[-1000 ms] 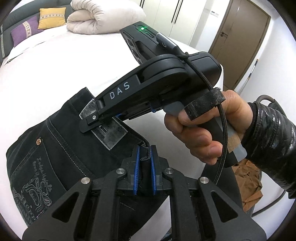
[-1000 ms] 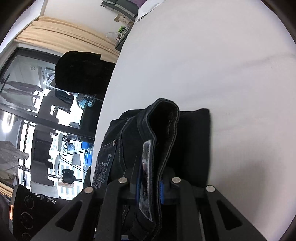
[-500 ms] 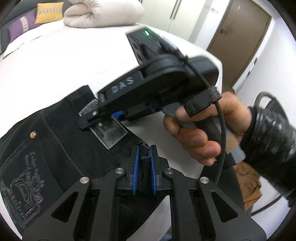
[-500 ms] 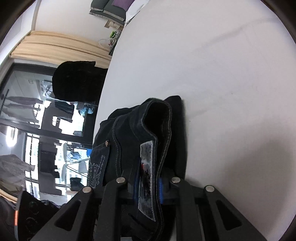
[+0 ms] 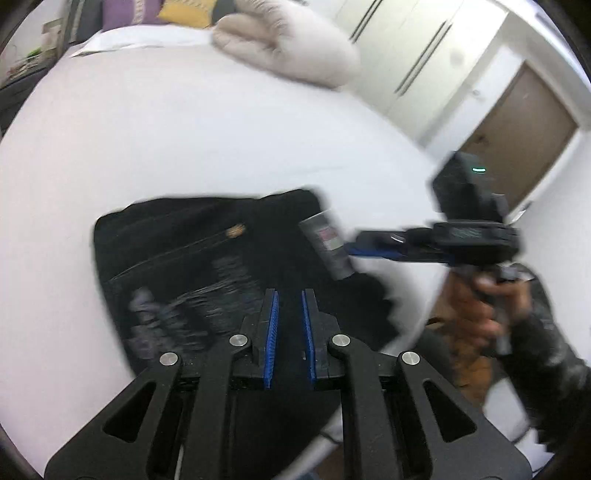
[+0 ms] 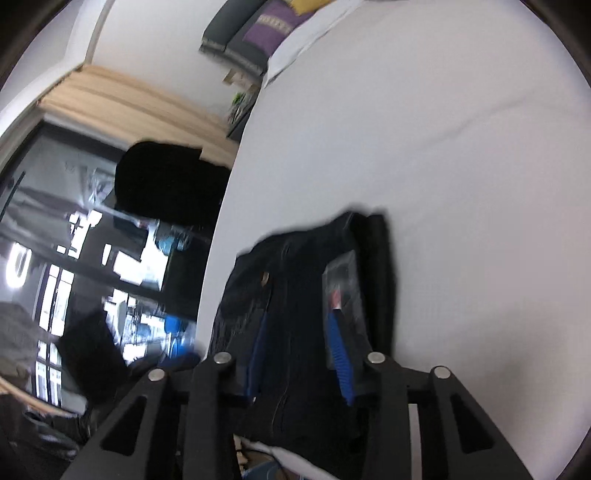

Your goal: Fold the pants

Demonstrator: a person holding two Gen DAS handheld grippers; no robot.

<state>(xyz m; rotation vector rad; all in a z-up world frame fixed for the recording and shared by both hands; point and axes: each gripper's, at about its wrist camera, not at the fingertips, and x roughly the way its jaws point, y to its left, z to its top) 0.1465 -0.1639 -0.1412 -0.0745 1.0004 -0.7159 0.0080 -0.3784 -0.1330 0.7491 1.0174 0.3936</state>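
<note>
Dark folded pants (image 5: 207, 266) lie flat on the white bed (image 5: 184, 122) near its front edge, a grey waistband label (image 5: 327, 247) facing up. My left gripper (image 5: 288, 295) hovers just above the pants, its blue-padded jaws slightly apart with nothing between them. My right gripper (image 6: 299, 321) is open over the waistband of the pants (image 6: 295, 280), next to the label (image 6: 343, 284). In the left wrist view the right gripper (image 5: 365, 249) sits at the label's right side, held by a hand. Both views are motion-blurred.
A rolled beige duvet (image 5: 288, 48) and purple and yellow cushions (image 5: 147, 9) lie at the far end of the bed. A brown door (image 5: 517, 133) and white wardrobes stand beyond. A dark window and a black chair (image 6: 162, 184) are left of the bed.
Both grippers have let go of the pants and opened. The lifted waistband has dropped flat onto the bed. Both grippers have pulled back, the right one away to the right.
</note>
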